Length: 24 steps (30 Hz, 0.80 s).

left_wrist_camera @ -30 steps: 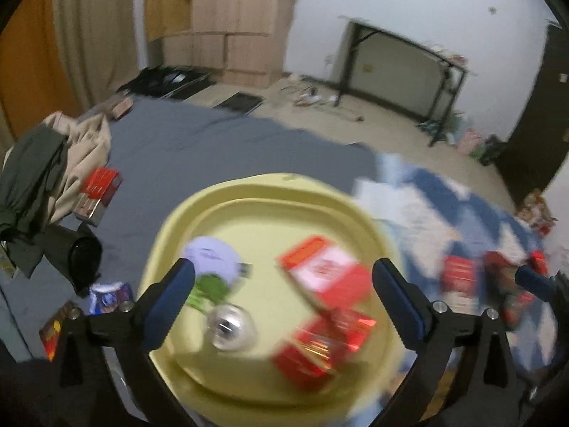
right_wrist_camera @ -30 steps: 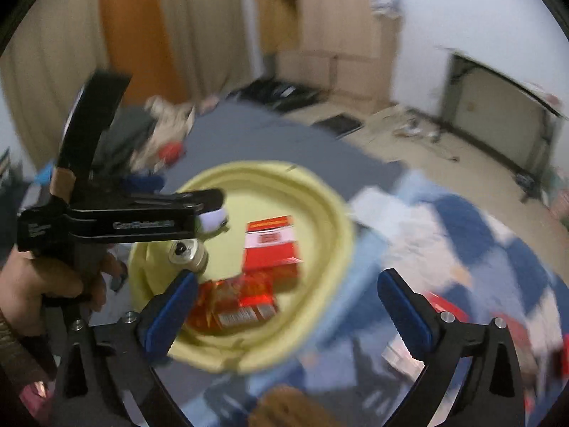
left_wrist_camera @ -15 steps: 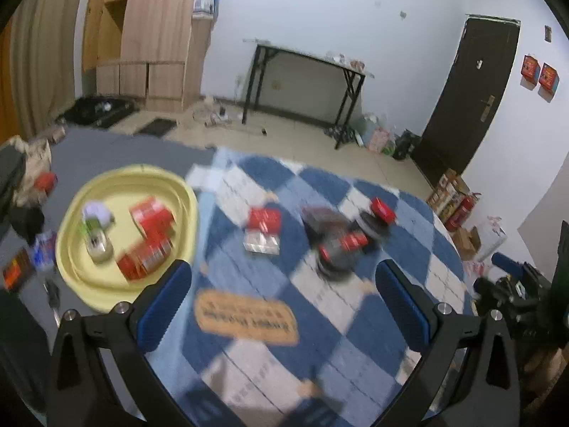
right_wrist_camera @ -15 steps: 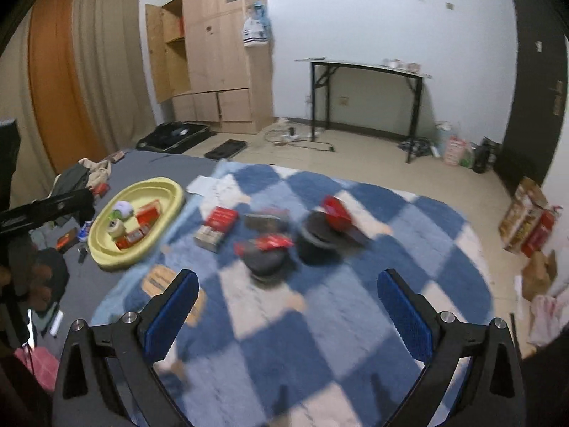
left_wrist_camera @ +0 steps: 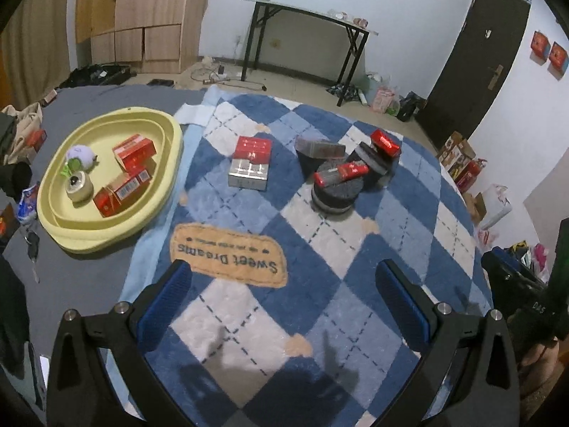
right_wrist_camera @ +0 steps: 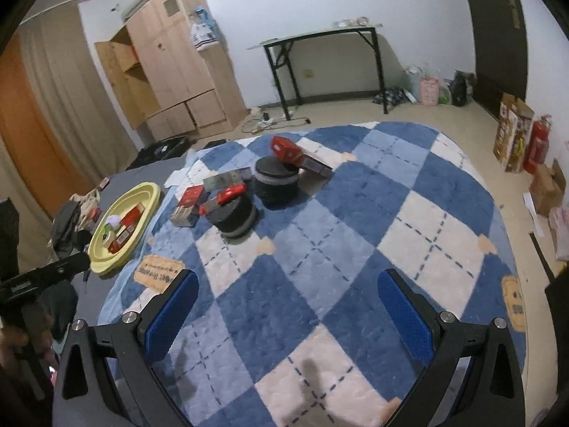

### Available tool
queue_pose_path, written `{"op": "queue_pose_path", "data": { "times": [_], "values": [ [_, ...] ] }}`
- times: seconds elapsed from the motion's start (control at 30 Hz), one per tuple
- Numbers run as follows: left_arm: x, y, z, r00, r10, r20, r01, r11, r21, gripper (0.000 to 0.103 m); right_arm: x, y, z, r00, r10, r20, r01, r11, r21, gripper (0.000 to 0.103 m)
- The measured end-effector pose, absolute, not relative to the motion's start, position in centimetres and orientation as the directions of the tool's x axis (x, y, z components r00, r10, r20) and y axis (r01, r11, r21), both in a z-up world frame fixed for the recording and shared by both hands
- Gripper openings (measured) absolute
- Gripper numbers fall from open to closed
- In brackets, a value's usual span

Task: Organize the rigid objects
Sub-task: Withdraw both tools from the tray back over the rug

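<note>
Bedroom floor, tan, partly covered by grey bedding (left_wrist_camera: pixel 89 295) on the left and a blue-and-white checked blanket (left_wrist_camera: pixel 320 249) on the right; wooden wardrobe (left_wrist_camera: pixel 142 17), black-legged desk (left_wrist_camera: pixel 306 32) and dark door (left_wrist_camera: pixel 480 60) along the far wall.

Left gripper (left_wrist_camera: pixel 282 306): jaws spread wide, nothing between them, over the blanket. Yellow tray (left_wrist_camera: pixel 167 163) lies ahead and to its left, holding red boxes (left_wrist_camera: pixel 134 149), a small jar (left_wrist_camera: pixel 77 186) and a purple item. Red-and-silver box (left_wrist_camera: pixel 250 162) lies ahead on the blanket. Black round containers (left_wrist_camera: pixel 336 192) with red boxes on top, ahead and slightly right.

Right gripper (right_wrist_camera: pixel 286 311): jaws wide, empty; the same containers (right_wrist_camera: pixel 236 217) ahead and left of it, tray (right_wrist_camera: pixel 142 192) farther left.
</note>
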<state>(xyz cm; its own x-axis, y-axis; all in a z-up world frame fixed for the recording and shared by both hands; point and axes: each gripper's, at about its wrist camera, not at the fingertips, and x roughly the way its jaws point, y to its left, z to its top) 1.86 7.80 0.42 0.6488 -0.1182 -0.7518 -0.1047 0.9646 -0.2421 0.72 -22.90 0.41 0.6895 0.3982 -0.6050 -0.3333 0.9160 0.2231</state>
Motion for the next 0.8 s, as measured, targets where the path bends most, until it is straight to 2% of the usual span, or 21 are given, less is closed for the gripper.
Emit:
{"op": "queue_pose_path", "data": {
  "times": [0.1,0.27,0.8],
  "values": [
    [1.7,7.3,0.3,0.647,-0.115,-0.754,-0.103,0.966,-0.236,0.103,1.6,-22.7,-0.4,0.674,0.409,-0.615,-0.332,0.911,0.243,0.103],
    [2.1,5.8,-0.2,0.641,-0.050,-0.766,-0.084,0.987,-0.134,0.103,2.1,-22.1,-1.2,0.669,0.420,-0.614,-0.337,0.907,0.252,0.103],
    [2.5,5.7,-0.1,0.668,-0.022,-0.744,-0.097,0.988,-0.117,0.103,2.7,-22.0,-1.7,0.654,0.433,-0.621,-0.329,0.901,0.281,0.103]
  ]
}}
